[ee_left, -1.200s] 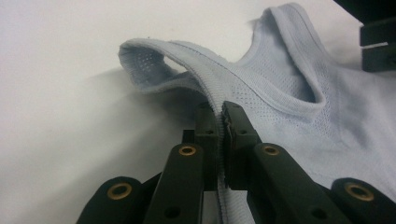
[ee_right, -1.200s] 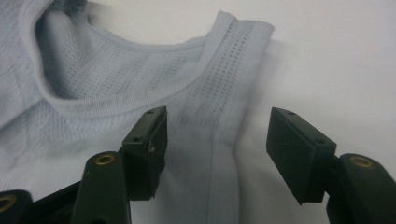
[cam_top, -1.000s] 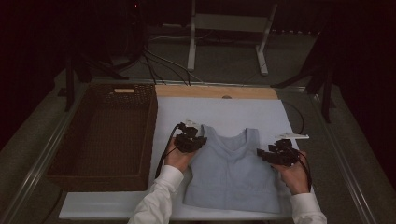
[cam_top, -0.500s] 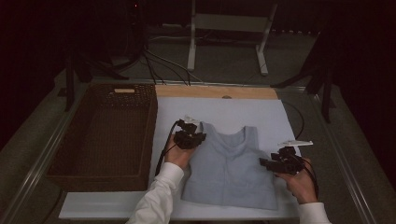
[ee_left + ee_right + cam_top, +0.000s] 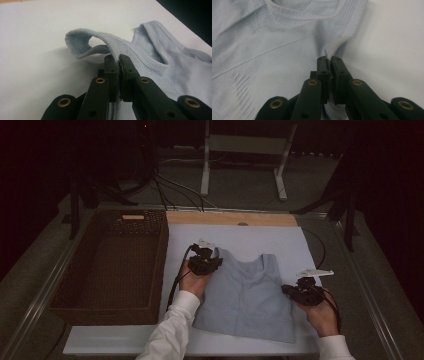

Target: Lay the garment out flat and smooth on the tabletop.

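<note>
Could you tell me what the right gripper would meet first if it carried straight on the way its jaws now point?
The right gripper is already shut on the side edge of the light blue top, having just closed. Pushed straight on, it would probably plough into more of that fabric spread on the white board.

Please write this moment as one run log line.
left gripper: shut on top's strap | right gripper: just closed on side edge | top: flat on white board

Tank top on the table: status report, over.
Left gripper shut on tank top strap. Right gripper, jaws just closed, pinching its side edge. Top flat on white board. Basket alongside, clear.
</note>
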`<state>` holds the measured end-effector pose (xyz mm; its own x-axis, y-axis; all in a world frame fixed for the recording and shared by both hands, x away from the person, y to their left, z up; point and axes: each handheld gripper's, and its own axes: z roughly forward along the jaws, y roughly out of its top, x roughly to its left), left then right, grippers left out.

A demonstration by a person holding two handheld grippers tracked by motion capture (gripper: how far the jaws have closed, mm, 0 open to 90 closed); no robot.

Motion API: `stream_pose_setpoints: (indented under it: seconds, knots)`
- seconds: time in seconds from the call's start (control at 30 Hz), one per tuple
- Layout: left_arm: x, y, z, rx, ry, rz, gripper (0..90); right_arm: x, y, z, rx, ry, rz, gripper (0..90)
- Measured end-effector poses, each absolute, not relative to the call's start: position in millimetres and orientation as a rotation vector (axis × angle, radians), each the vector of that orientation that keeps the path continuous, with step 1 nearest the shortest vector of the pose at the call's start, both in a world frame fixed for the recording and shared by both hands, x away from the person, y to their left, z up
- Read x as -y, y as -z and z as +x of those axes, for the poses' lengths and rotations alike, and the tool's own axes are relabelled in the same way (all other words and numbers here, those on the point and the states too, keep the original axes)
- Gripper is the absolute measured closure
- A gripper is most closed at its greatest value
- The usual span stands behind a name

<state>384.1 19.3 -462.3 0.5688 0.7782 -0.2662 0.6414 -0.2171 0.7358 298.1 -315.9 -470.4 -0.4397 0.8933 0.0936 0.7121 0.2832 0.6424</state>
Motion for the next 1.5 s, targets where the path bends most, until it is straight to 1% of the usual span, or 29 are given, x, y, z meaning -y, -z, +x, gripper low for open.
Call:
stream_pose_setpoints:
  seconds: [0.2,0.4,0.6,0.63,0.67,0.7,0.73,0.87,0.97,1.07,1.13,1.23,1.5]
  knots:
    - [-18.6,456.1,392.3,-1.132,-0.211,1.926,87.0,316.2,462.3,302.4,-2.21,-0.931,1.463,86.1]
    - [-20.7,453.4,400.7,-1.161,-0.233,1.914,86.9,316.5,459.7,304.7,-2.157,-0.97,1.455,86.0]
    - [-23.5,457.6,400.5,-1.201,-0.263,1.93,86.2,311.5,462.2,313.8,-2.135,-0.987,1.455,85.7]
    - [-23.5,458.1,399.5,-1.198,-0.271,1.937,85.9,310.4,463.6,315.4,-2.136,-0.983,1.456,85.2]
    - [-23.3,458.3,398.2,-1.2,-0.281,1.942,84.9,309.9,464.6,316.5,-2.138,-0.984,1.458,82.4]
    - [-23.3,458.3,397.1,-1.201,-0.286,1.94,79.2,309.5,465.4,317.1,-2.141,-0.99,1.46,76.6]
    - [-23.9,458.0,395.9,-1.194,-0.285,1.936,70.4,309.3,465.7,316.9,-2.137,-0.986,1.46,69.9]
    - [-25.5,453.8,387.4,-1.187,-0.317,1.903,45.2,310.4,462.5,311.6,-2.108,-1.0,1.455,41.0]
    - [-26.1,450.2,377.6,-1.167,-0.36,1.902,31.2,312.7,459.5,306.3,-2.079,-0.992,1.46,28.9]
    - [-28.3,446.2,366.8,-1.164,-0.388,1.875,20.4,316.3,458.4,301.5,-2.053,-0.983,1.468,23.9]
    - [-29.5,444.2,359.3,-1.147,-0.393,1.871,16.3,318.8,459.2,298.4,-2.046,-0.986,1.478,23.0]
    - [-31.1,441.8,348.7,-1.118,-0.415,1.867,12.9,321.2,462.0,293.7,-2.049,-0.972,1.483,22.5]
    - [-35.7,437.7,327.6,-1.082,-0.419,1.841,11.8,325.7,467.8,282.8,-2.053,-0.976,1.504,22.7]
